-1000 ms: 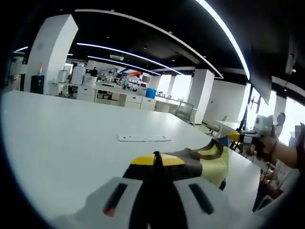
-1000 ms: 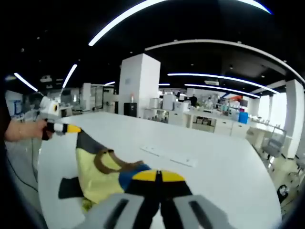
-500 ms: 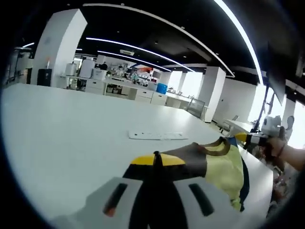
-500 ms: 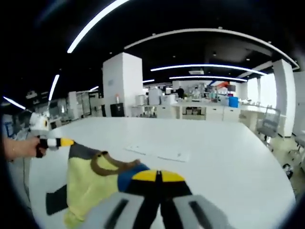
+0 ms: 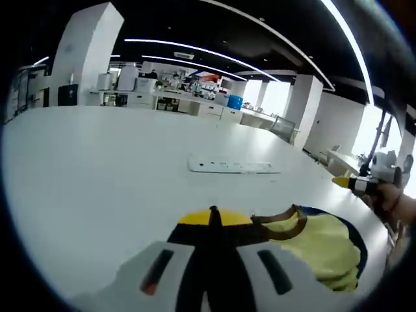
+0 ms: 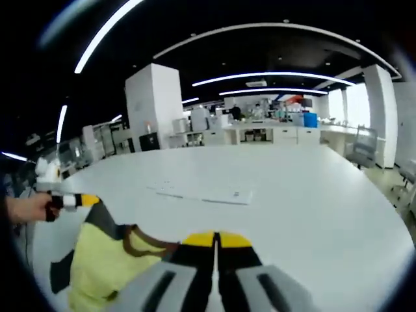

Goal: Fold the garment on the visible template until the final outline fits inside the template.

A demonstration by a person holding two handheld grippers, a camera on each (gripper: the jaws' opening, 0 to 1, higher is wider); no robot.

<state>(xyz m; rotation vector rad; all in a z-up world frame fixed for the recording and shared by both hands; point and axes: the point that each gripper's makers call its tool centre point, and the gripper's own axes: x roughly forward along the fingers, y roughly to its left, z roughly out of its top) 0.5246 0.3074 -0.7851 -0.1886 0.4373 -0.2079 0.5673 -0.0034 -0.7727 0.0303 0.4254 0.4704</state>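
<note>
You had each hand-held gripper [image 5: 213, 218] [image 6: 215, 240] clenched on a shoulder of the garment [image 5: 318, 244], stretching it flat over the counter [image 5: 117, 169] edge.

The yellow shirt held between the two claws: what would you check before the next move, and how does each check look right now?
1. Left claw shut on the yellow shirt: ok, its jaws meet at the shirt's edge.
2. Right claw shut on the shirt: ok, the jaws meet on the cloth.
3. Shirt over the white table: ok.
4. Folding template in sight: cannot tell; just a flat white strip lies further back.
5. Shirt spread flat: not ok, it hangs bunched between the claws.
</note>
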